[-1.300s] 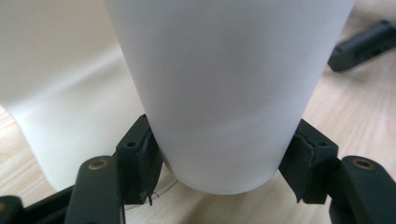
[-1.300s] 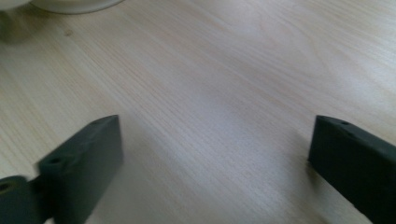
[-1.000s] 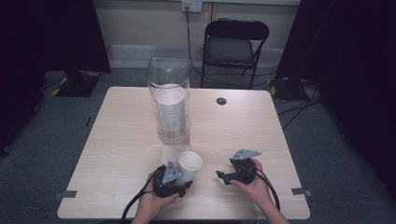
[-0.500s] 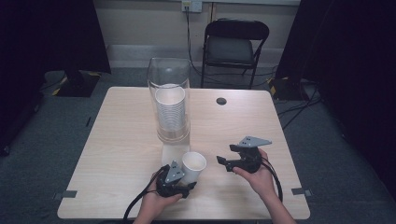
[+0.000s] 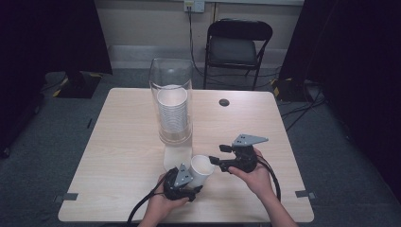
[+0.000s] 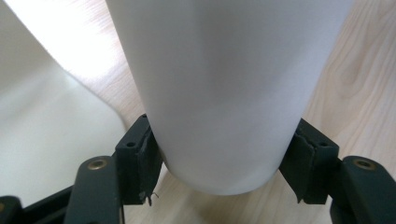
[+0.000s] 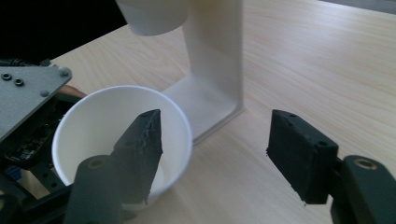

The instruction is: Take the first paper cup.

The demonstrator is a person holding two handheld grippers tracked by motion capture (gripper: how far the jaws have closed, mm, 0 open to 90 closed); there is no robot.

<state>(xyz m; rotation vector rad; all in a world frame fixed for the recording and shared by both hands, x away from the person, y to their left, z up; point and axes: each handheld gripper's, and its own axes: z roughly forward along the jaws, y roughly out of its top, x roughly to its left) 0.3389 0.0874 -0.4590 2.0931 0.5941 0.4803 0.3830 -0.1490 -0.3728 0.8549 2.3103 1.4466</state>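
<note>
Left gripper (image 5: 182, 182): I had its jaws clamped on a white paper cup (image 5: 201, 171), the pads pressed to both sides near the cup's base, as my left gripper view showed (image 6: 224, 93).
Left hand (image 5: 161, 205): it came in from the bottom edge, wrapped under the tool, holding it low over the near part of the table.
Cup: tilted, mouth facing up and toward the right gripper, just in front of the dispenser's foot.
Right gripper (image 5: 222, 161): jaws spread apart, gripping nothing; in my right gripper view (image 7: 215, 154) one jaw sat in front of the cup's open mouth (image 7: 121, 135), the other stood clear over bare wood.
Right hand (image 5: 253, 172): it held the tool from behind, forearm angling in from the bottom right, jaws pointing left toward the cup.
Cup dispenser (image 5: 172, 111): a clear tube holding a stack of white cups, upright on a white stand near the table's middle.
Table (image 5: 118, 142): light wood.
Folding chair (image 5: 239, 45): dark, beyond the far edge.
</note>
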